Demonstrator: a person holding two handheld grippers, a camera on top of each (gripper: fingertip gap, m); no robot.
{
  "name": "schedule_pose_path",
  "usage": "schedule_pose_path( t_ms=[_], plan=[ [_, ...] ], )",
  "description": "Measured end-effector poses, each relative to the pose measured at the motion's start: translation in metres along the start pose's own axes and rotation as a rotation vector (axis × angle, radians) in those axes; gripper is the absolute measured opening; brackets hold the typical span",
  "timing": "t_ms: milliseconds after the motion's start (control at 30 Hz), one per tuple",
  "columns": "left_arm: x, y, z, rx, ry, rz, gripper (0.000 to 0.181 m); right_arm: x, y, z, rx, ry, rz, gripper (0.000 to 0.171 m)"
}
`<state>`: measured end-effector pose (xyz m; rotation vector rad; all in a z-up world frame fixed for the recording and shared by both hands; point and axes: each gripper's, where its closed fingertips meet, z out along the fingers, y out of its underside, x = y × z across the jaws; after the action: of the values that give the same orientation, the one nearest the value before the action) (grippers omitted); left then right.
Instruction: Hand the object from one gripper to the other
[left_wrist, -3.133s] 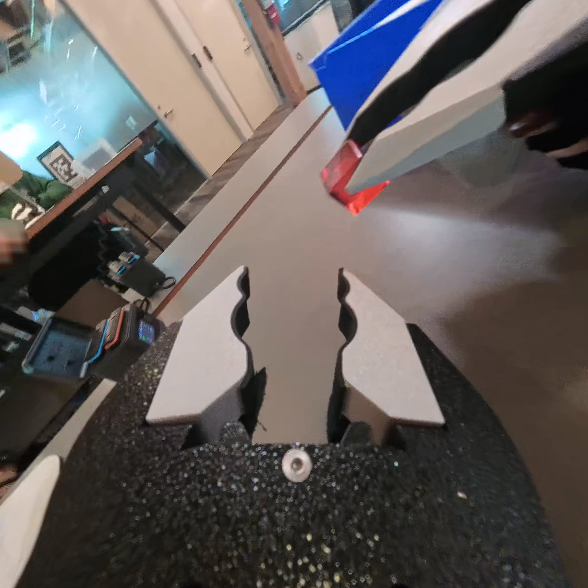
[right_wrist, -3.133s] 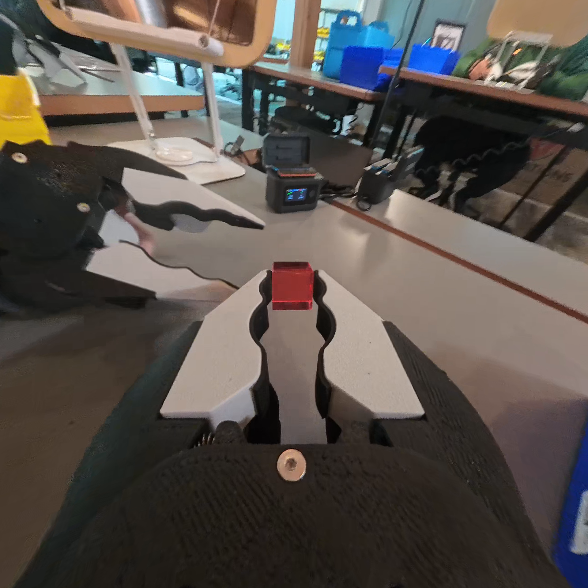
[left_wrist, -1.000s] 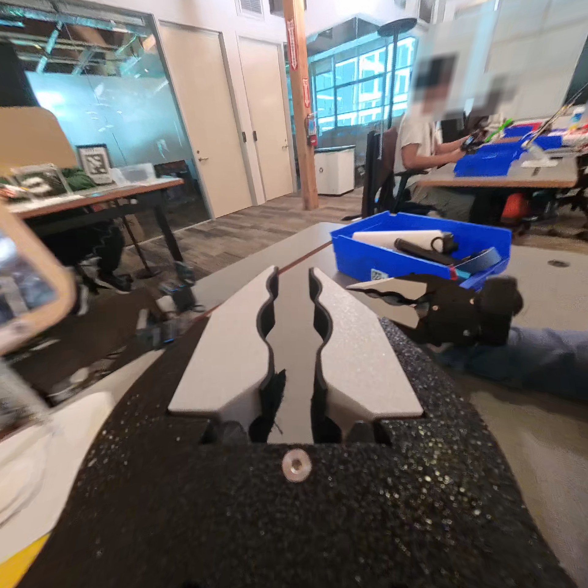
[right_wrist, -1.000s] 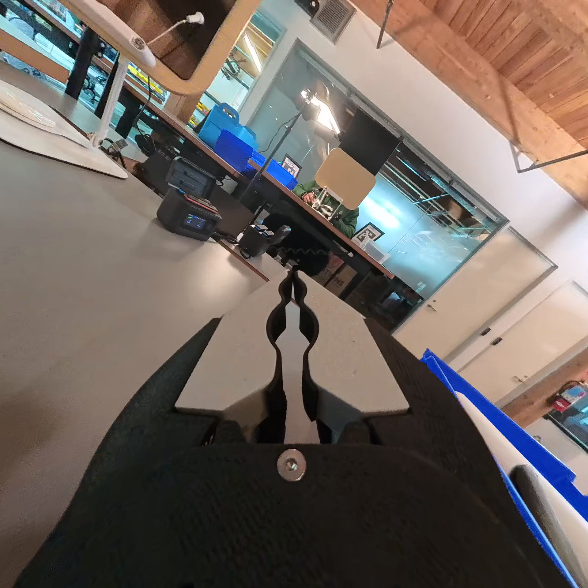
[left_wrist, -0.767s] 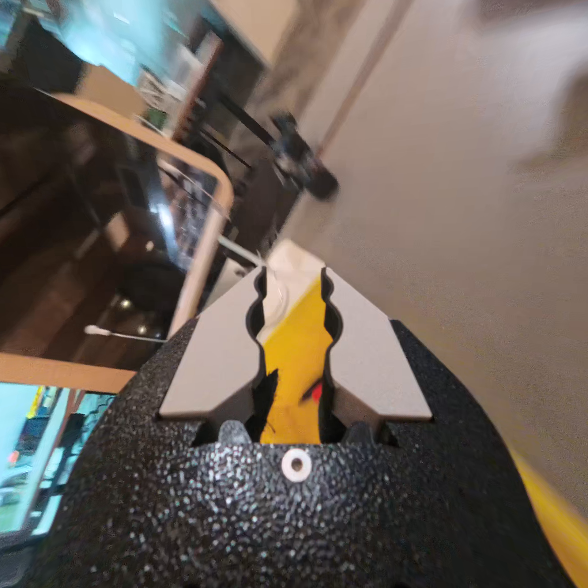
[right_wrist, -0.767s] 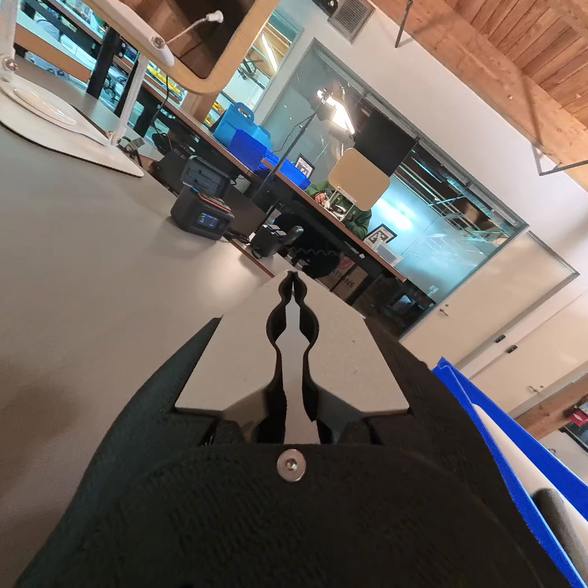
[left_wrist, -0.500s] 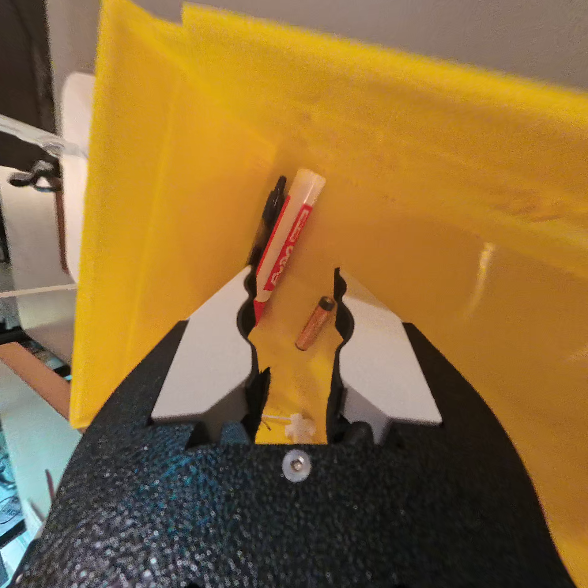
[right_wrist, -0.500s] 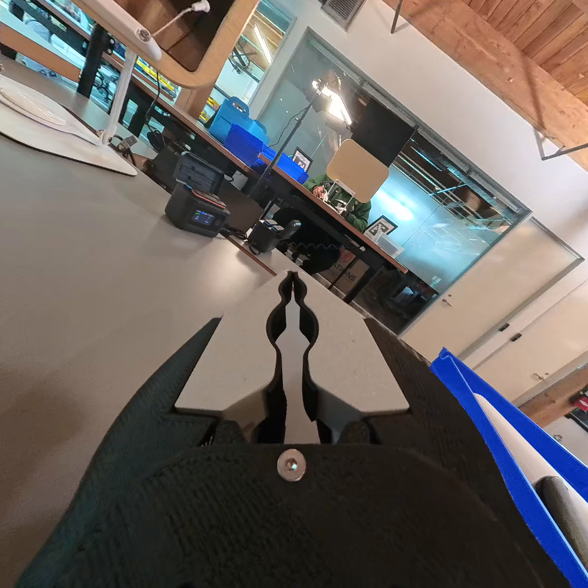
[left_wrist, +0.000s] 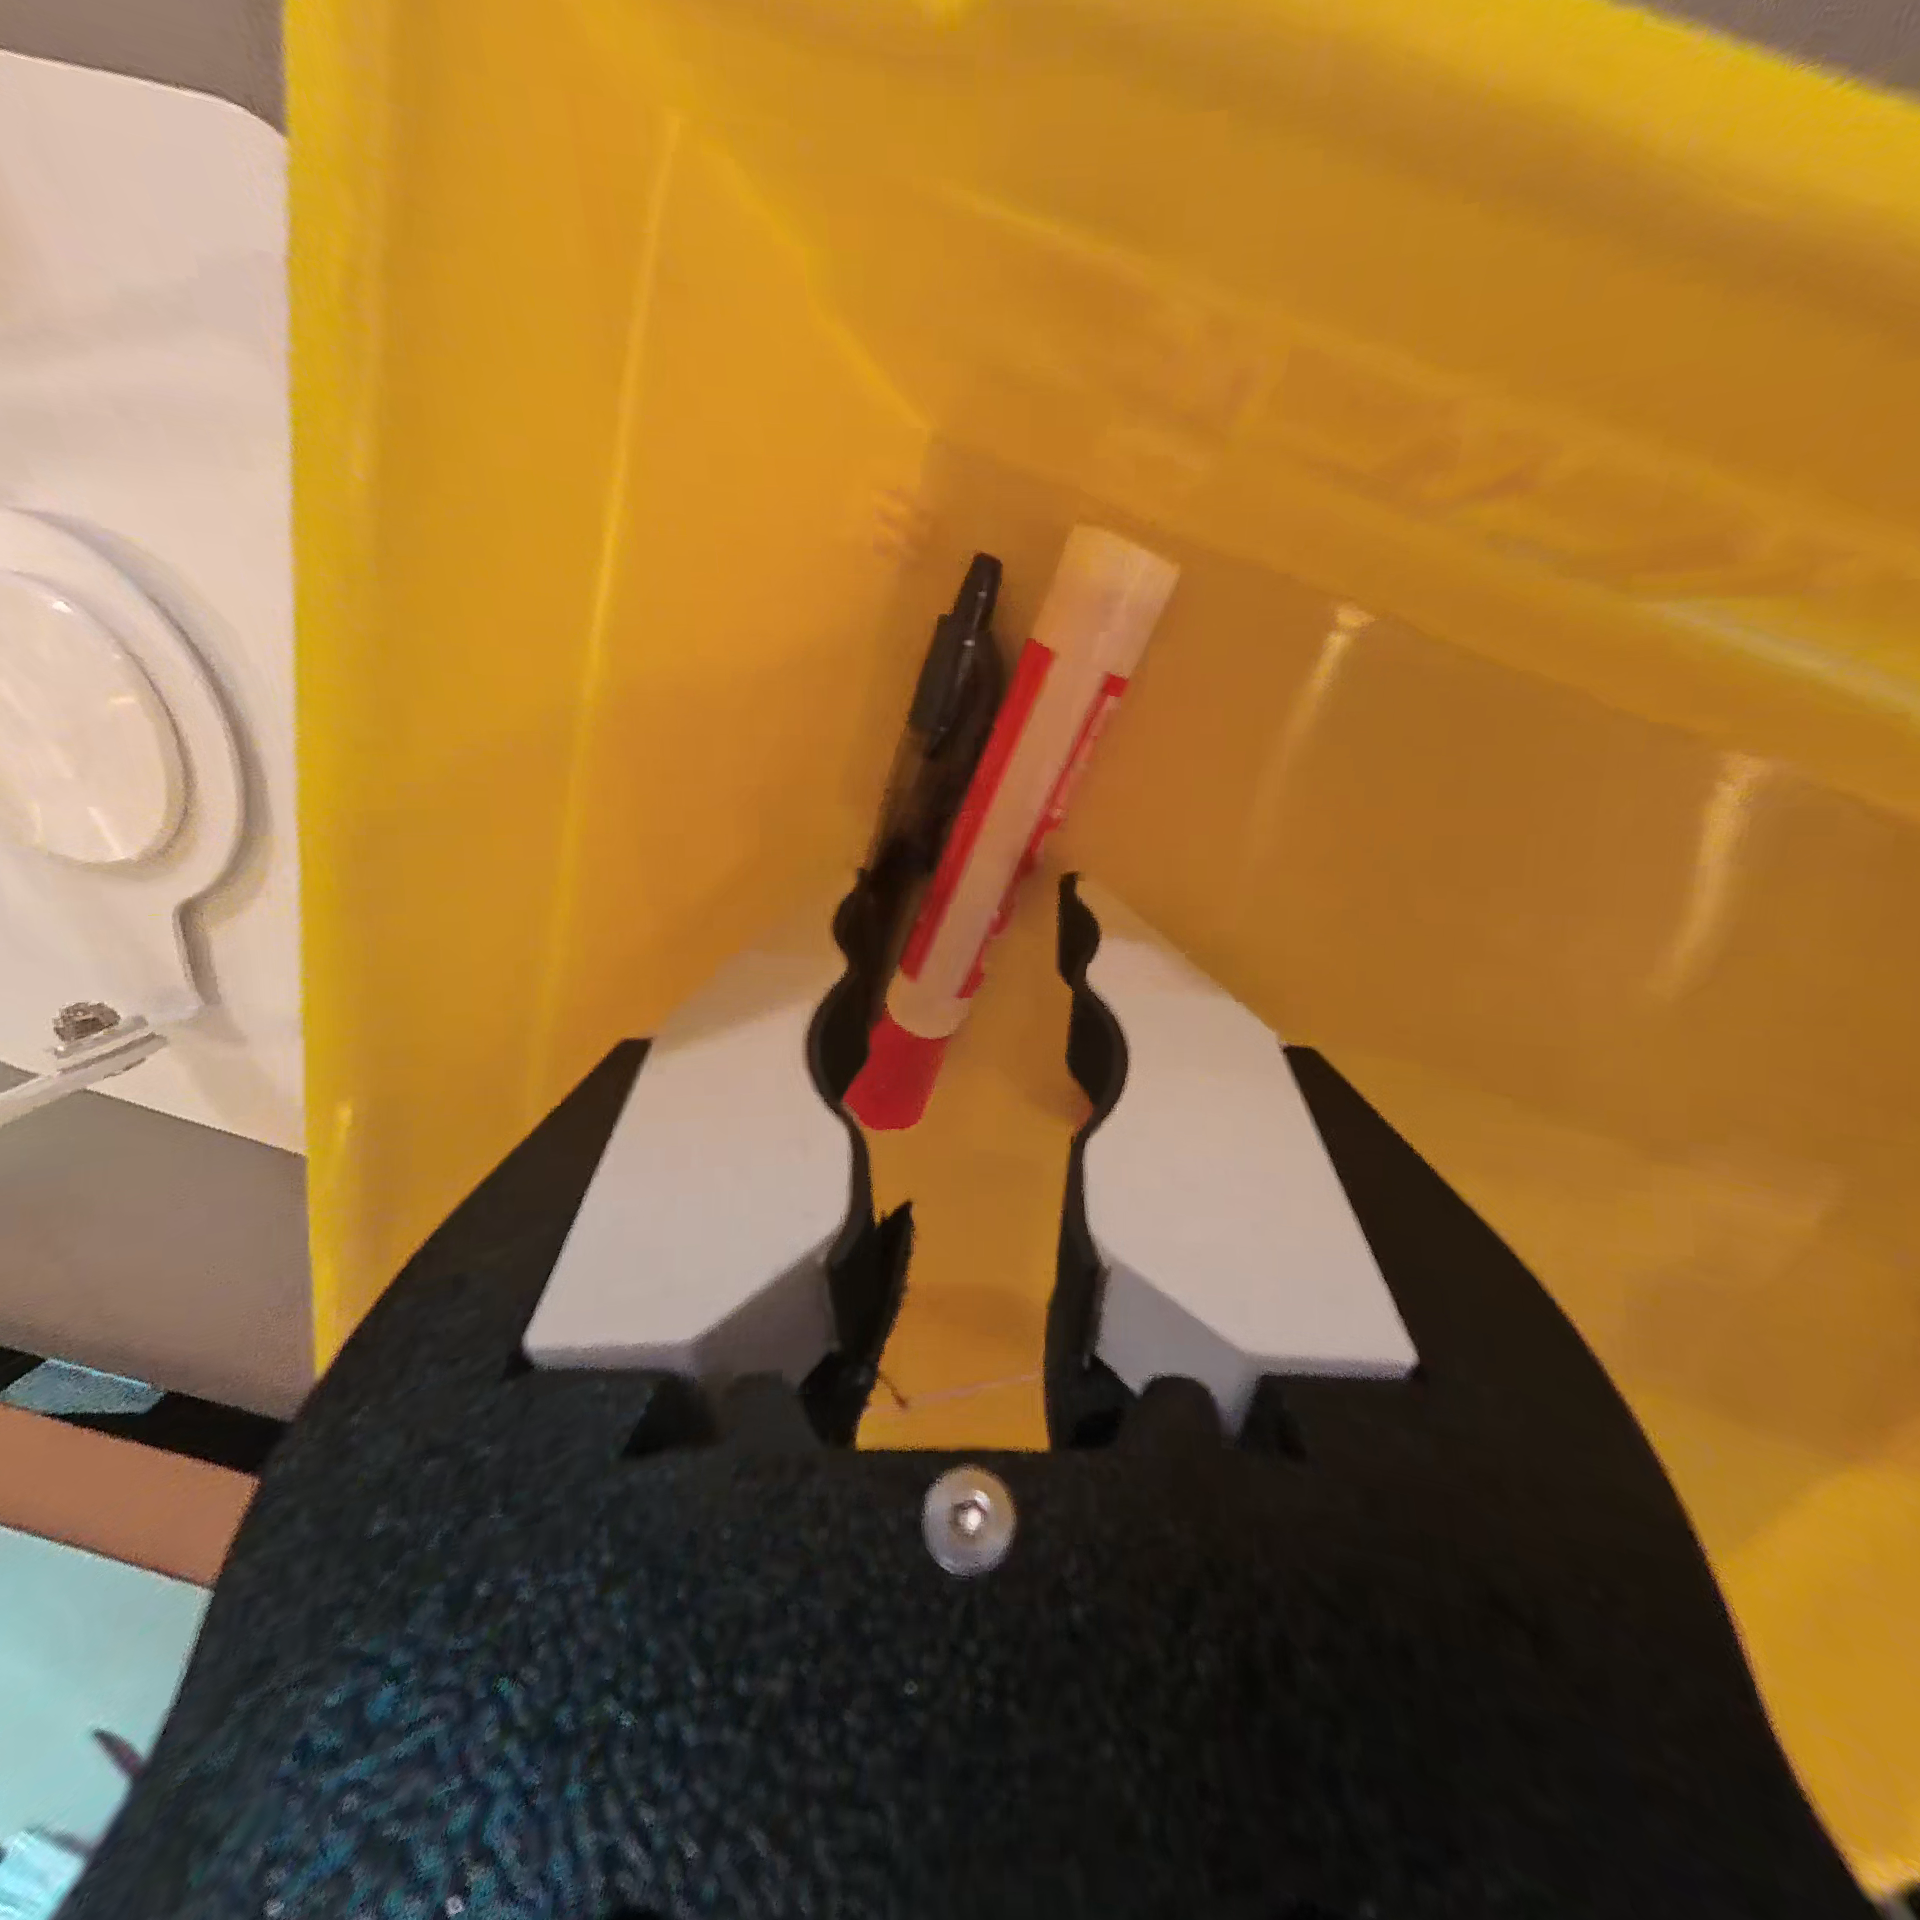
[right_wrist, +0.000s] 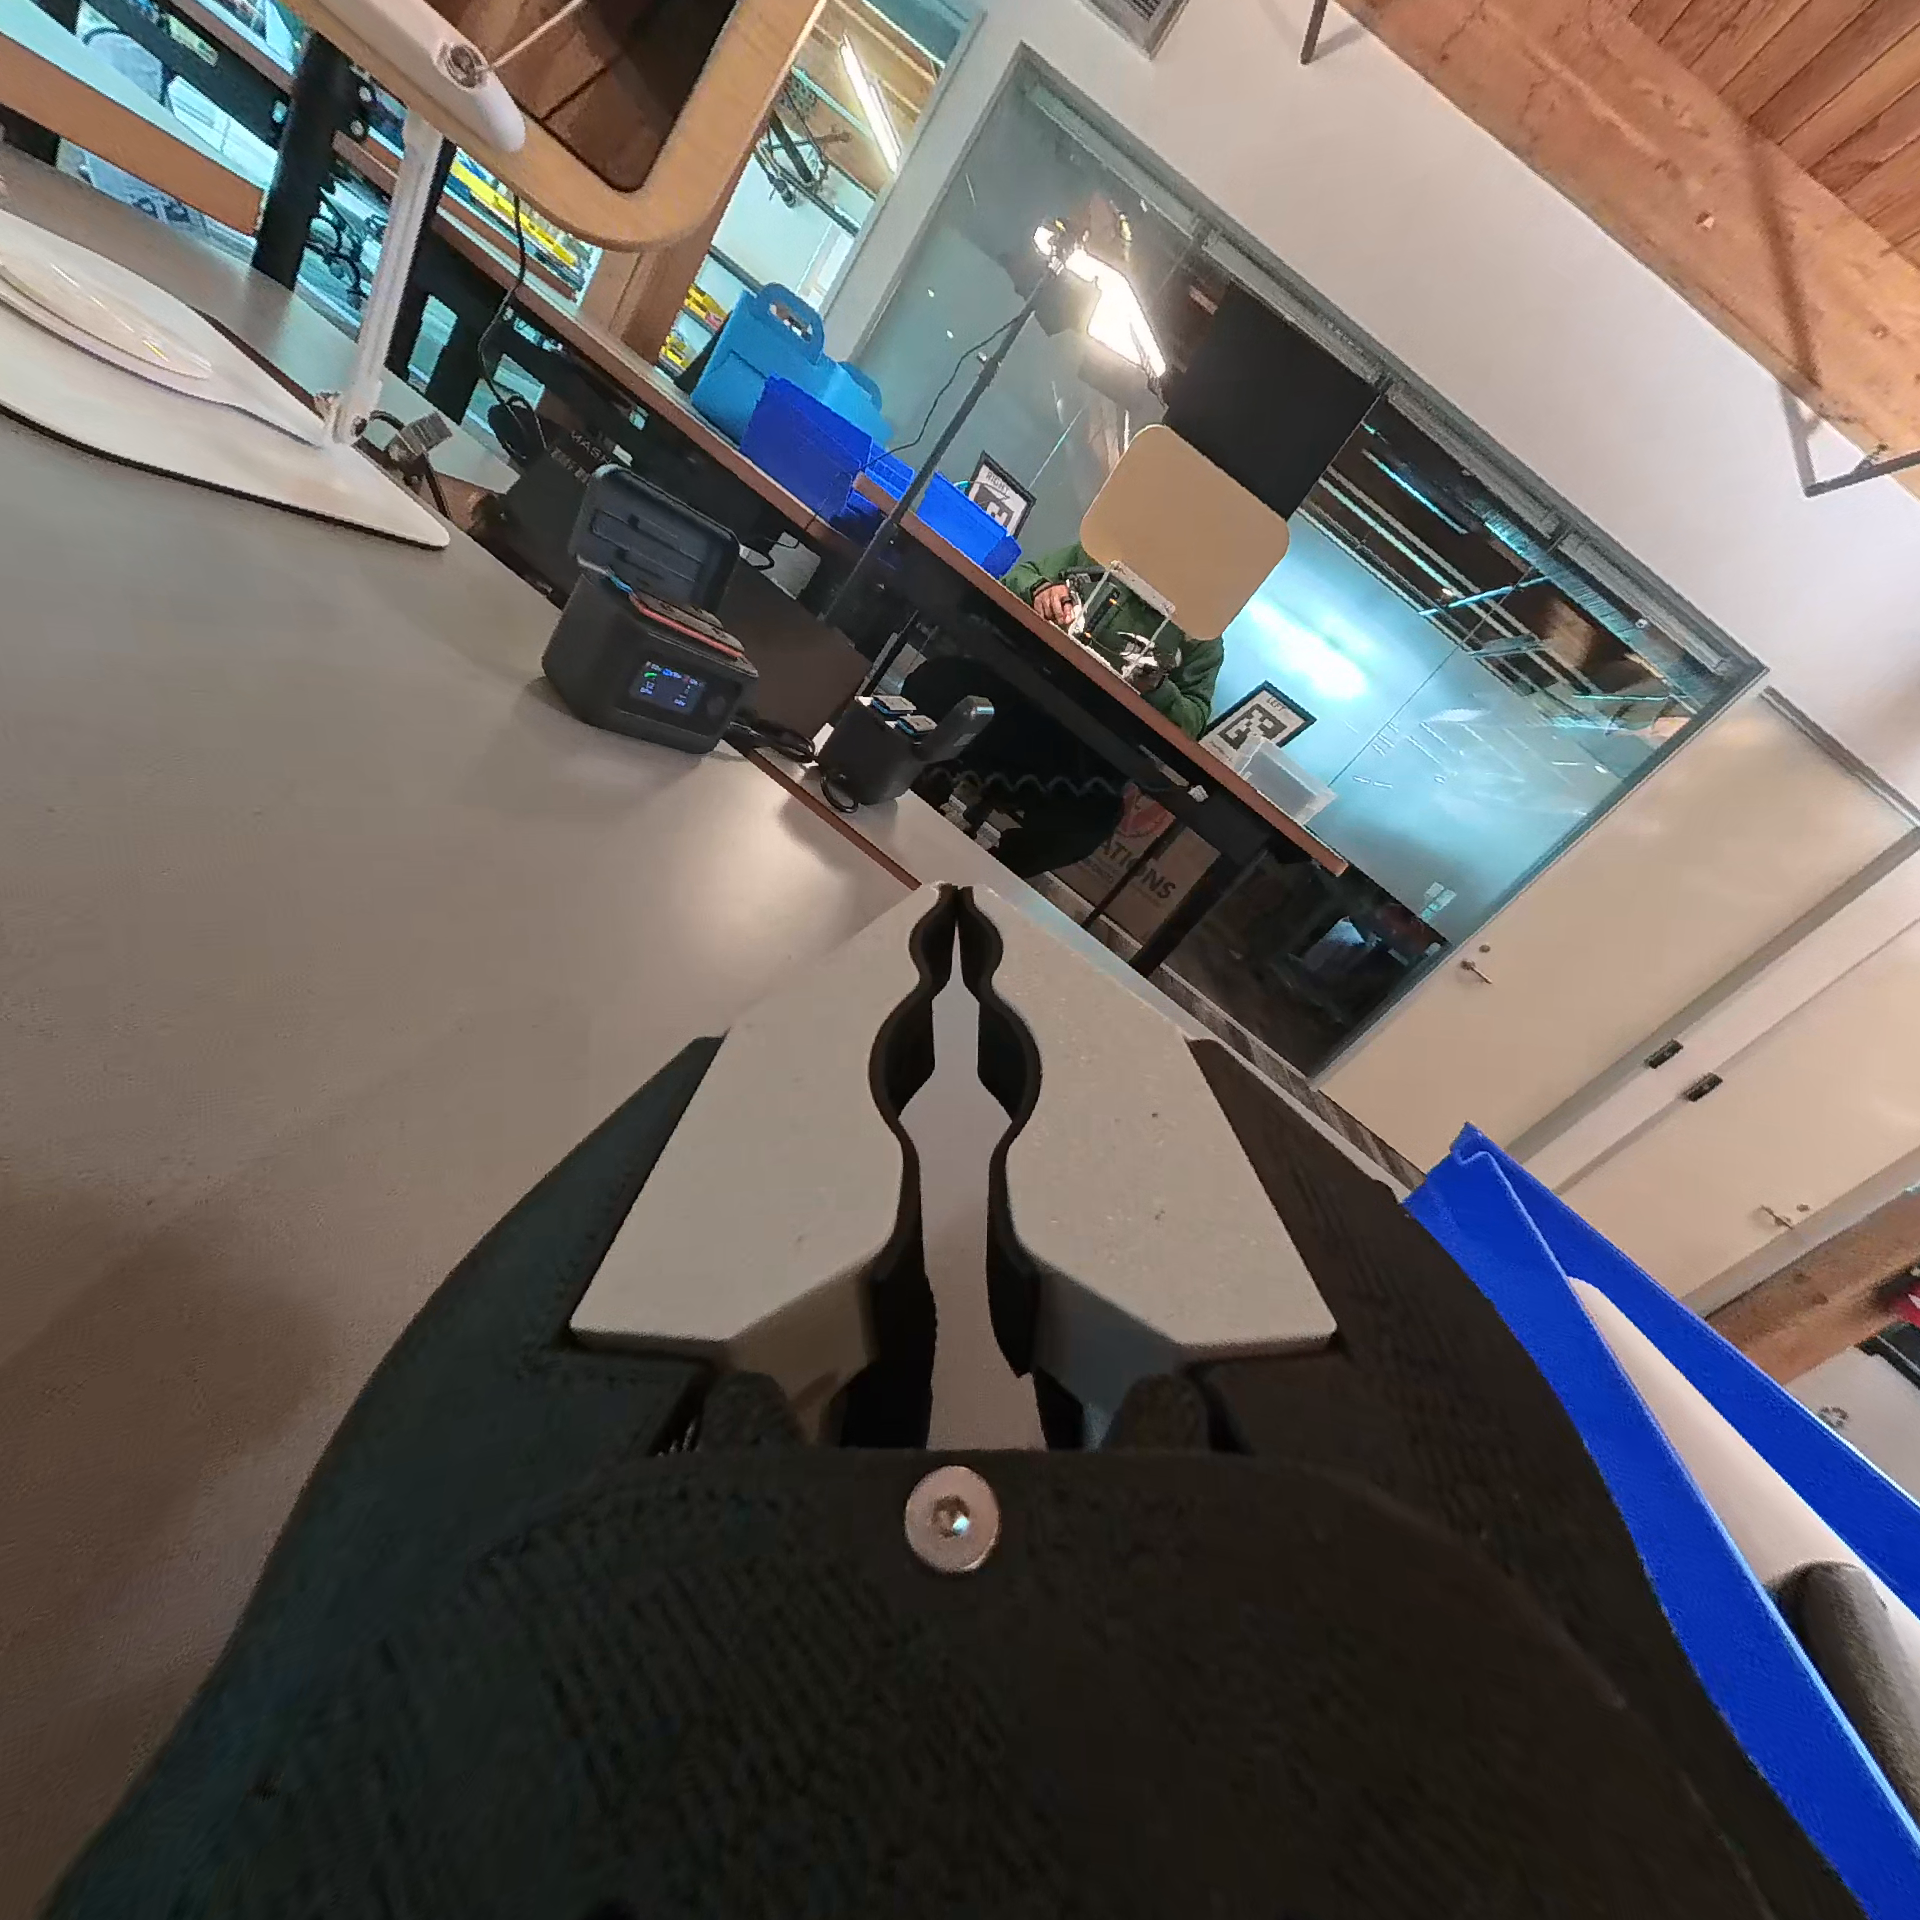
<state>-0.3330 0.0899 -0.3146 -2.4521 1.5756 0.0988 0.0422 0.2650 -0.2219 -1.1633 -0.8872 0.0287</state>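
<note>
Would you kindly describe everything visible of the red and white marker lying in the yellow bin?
The red and white marker is a slim plastic-looking cylinder: a pale body with a red band and printing along it, a red cap at the near end and a whitish far end. It lies slanted on the floor of the yellow bin, its far end near the bin's corner. A black pen lies alongside it on the left, seemingly touching. The red cap sits between the fingers of the open left gripper, near the left finger; contact cannot be told.
</note>
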Motion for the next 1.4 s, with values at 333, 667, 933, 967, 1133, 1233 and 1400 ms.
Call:
schedule_pose_path(
  t_ms=[333, 667, 933, 967, 1133, 1233, 1400],
  plan=[
    [0.010, 0.007, -0.005, -0.093, 0.037, 0.060, 0.018, -0.001, -0.002, 0.000, 0.010, -0.014, 0.012, 0.000],
    [0.009, 0.025, -0.003, -0.182, -0.017, 0.056, 0.015, -0.003, -0.004, 0.000, 0.016, -0.028, 0.020, 0.000],
    [-0.044, -0.039, -0.136, 0.363, -0.554, -0.337, 0.015, -0.010, -0.017, -0.002, 0.070, -0.035, -0.018, 0.000],
    [-0.041, -0.060, -0.153, 0.453, -0.569, -0.357, 0.015, -0.012, -0.019, -0.002, 0.077, -0.040, -0.025, 0.000],
    [-0.015, -0.174, -0.190, 0.822, -0.433, -0.467, 0.016, -0.020, -0.031, -0.007, 0.135, -0.073, -0.046, 0.003],
    [0.017, -0.245, -0.165, 0.953, -0.109, -0.518, 0.016, -0.026, -0.045, -0.015, 0.213, -0.117, -0.069, 0.018],
    [0.072, -0.308, -0.104, 0.914, 0.540, -0.624, 0.015, -0.036, -0.073, -0.034, 0.373, -0.070, -0.414, 0.072]
  ],
)
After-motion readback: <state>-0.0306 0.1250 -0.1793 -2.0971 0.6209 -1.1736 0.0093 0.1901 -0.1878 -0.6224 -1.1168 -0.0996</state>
